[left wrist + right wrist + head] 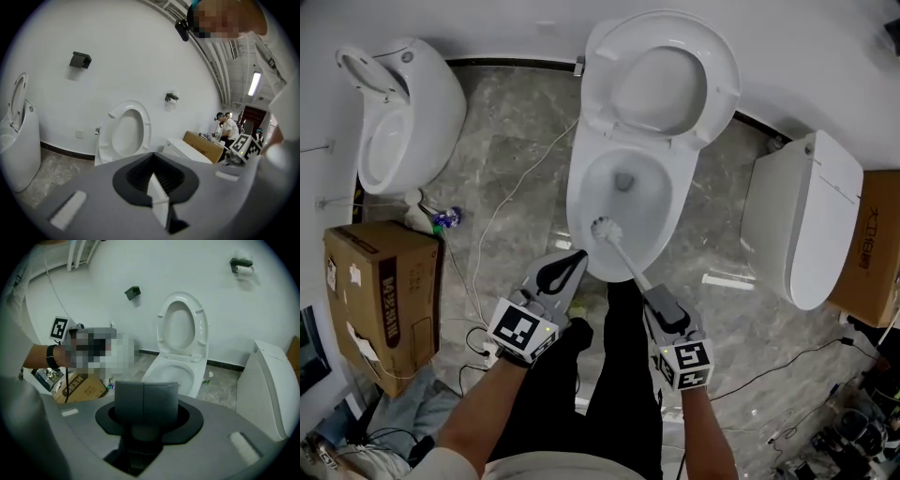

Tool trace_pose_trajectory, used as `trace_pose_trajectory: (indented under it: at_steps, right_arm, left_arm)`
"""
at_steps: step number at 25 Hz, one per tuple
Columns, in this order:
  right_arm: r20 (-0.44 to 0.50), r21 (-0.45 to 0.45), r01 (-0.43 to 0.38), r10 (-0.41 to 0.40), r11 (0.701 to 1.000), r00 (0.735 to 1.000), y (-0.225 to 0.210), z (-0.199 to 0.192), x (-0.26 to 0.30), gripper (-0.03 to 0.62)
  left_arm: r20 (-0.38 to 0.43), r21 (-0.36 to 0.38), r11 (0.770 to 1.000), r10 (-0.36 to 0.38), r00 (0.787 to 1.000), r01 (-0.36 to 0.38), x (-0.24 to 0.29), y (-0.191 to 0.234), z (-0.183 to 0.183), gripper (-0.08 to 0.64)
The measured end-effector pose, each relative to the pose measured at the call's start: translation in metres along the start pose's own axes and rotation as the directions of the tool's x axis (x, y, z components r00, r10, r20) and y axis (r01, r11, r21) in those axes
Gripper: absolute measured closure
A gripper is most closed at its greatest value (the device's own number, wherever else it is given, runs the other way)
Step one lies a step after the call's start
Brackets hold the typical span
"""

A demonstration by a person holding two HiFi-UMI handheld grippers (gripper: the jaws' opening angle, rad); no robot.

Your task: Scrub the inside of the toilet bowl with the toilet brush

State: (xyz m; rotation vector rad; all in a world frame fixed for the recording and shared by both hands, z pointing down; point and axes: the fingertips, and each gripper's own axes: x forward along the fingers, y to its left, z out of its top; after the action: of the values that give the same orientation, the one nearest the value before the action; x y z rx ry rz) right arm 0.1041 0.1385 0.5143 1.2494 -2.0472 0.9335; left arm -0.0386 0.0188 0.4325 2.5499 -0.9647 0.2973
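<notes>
A white toilet (577, 211) stands in the middle with its seat and lid (661, 80) raised. The white head of the toilet brush (605, 228) rests inside the bowl near the front rim. Its pale handle slants down to my right gripper (657, 300), which is shut on it. In the right gripper view the jaws (146, 401) are pressed together, the open bowl (177, 373) lies ahead, and the brush head is hidden. My left gripper (570, 263) hovers just left of the bowl's front and is shut on nothing. The left gripper view faces the raised lid (126, 129).
A second toilet (403, 112) stands at the left and a third (811, 216) at the right. Cardboard boxes sit at the left (384, 291) and far right (874, 248). White cables (502, 211) trail over the grey marble floor. The person's dark trousers (619, 375) fill the bottom centre.
</notes>
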Motion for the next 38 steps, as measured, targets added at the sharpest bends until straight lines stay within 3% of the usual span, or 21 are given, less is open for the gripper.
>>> trace_pose_trajectory:
  at_steps: [9,18,26,38]
  right_arm:
    - [-0.121,-0.053,-0.078,0.071,0.996,0.99,-0.021,-0.043,0.058,0.425]
    - [-0.186,-0.068,-0.166,0.151,0.984,0.971,-0.032,-0.074,0.092,0.425]
    - [-0.123,-0.012,-0.234,0.231,0.972,0.965,-0.039,-0.068,0.131,0.425]
    - [-0.015,-0.011,-0.194,0.194,0.981,0.981,-0.04,-0.031,0.165,0.425]
  left_arm:
    - [-0.036,-0.015,1.0,0.02,0.999,-0.021,0.031,0.019,-0.053,0.555]
    - [-0.068,-0.041,0.999,0.022,0.997,-0.024,0.049,0.022,-0.091,0.554]
    - [-0.09,-0.039,0.999,0.032,0.995,-0.036,0.053,0.039,-0.111,0.554]
    - [-0.085,-0.027,0.999,0.029,0.996,-0.032,0.063,0.055,-0.116,0.554]
